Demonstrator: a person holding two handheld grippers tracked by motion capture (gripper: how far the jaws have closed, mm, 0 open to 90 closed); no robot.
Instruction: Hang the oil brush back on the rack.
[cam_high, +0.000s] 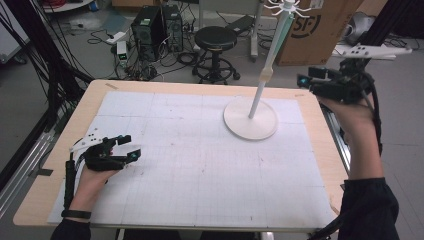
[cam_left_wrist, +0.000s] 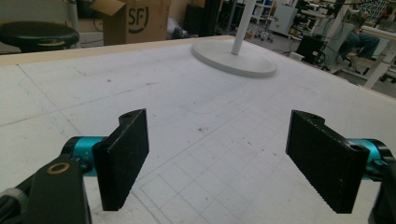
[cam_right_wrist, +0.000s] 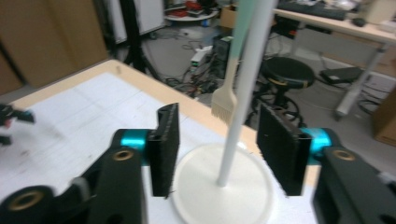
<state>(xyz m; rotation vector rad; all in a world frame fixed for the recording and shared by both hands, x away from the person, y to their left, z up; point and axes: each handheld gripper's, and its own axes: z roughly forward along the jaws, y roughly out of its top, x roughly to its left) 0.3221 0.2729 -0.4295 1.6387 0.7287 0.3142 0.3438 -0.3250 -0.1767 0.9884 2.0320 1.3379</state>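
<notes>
The right gripper (cam_high: 303, 80) is held up over the far right corner of the table (cam_high: 50, 190), its jaws parted and released, with nothing pressed between the pads. Its own view shows what the high view cannot: past the gap between the two black jaws rises the white pole (cam_right_wrist: 243, 93) of the stand (cam_high: 250, 119), and beside the pole, a little toward the left jaw, hangs a brush (cam_right_wrist: 225, 103) with pale bristles at the bottom and a mint-green handle above. Neither jaw touches pole or brush; both lie beyond the fingertips. The high view adds the top of the stand, a ring of white hooks (cam_high: 283, 5) from which the brush (cam_high: 272, 47) hangs down, and it shows the round base standing just left of and below the right gripper.

The left gripper (cam_high: 129, 146) rests low at the near left of the white gridded mat (cam_high: 190, 165), well apart from the stand. Its own view shows its jaws spread wide, released, with bare mat between them, and the base of the stand (cam_left_wrist: 233, 58) far ahead to the right.

Beyond the table's far edge, past the right gripper, stand a black stool (cam_high: 215, 40), a brown cardboard box (cam_high: 315, 30) and computer towers (cam_high: 156, 30) amid floor cables. Nothing lies between either gripper and the stand.
</notes>
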